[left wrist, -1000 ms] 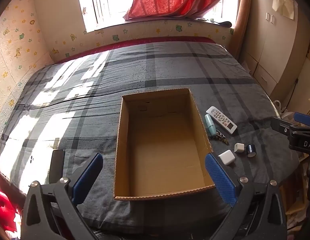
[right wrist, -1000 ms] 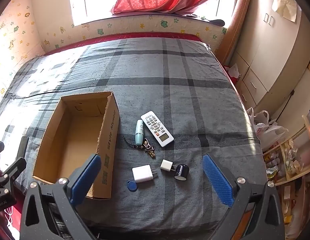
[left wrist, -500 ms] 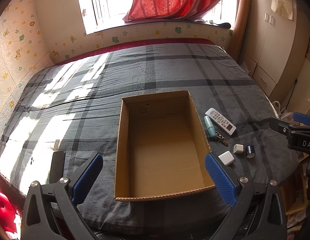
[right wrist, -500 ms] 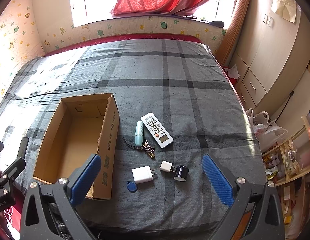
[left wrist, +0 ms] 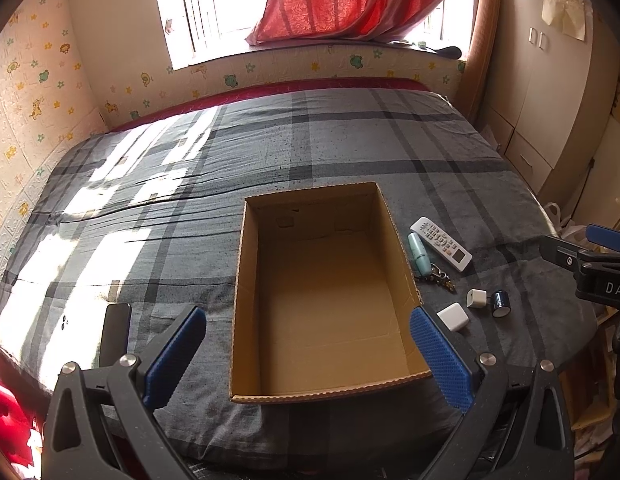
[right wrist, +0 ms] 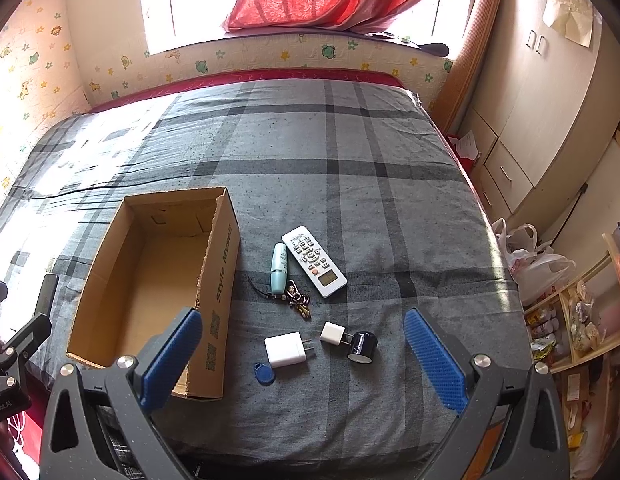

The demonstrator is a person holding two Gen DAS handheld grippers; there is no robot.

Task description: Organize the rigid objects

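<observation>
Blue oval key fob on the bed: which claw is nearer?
Right. The blue oval key fob lies just ahead of the right claw; the left claw hangs over the cardboard box.

The box [right wrist: 150,276] is open on top with nothing inside. Its tall side wall [right wrist: 220,280] stands between the little things [right wrist: 286,349] and the inside.

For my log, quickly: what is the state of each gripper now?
Left gripper: open, holding nothing.
Right gripper: open, holding nothing.
</observation>
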